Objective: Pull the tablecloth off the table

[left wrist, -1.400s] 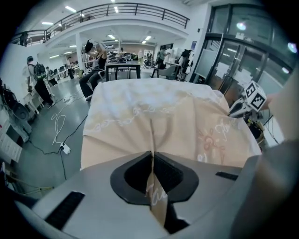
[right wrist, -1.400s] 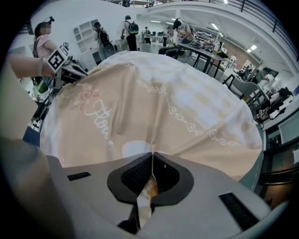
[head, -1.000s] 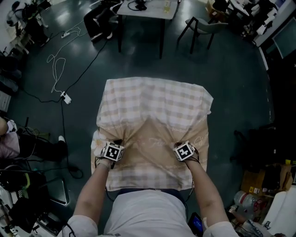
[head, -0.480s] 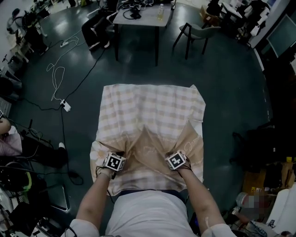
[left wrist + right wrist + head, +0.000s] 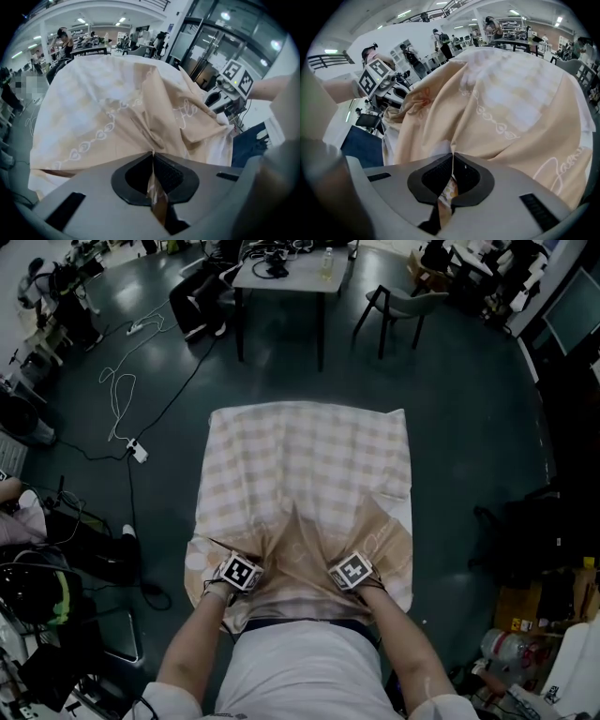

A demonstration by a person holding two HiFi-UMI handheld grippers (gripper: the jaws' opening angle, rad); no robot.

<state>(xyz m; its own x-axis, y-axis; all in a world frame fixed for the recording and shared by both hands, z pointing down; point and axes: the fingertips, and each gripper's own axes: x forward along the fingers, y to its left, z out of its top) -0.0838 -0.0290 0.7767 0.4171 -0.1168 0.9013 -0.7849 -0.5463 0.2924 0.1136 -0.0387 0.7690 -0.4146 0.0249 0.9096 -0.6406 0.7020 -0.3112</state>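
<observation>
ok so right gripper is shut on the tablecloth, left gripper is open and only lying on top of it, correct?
Not quite. The left gripper is not open: the left gripper view shows its jaws closed on a pinched fold of the checked tablecloth. The right gripper is shut on the tablecloth, as you said.

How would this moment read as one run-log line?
left gripper: jaws shut on beige checked fabric tablecloth | right gripper: jaws shut on it | state: folds bunched between grippers
</observation>
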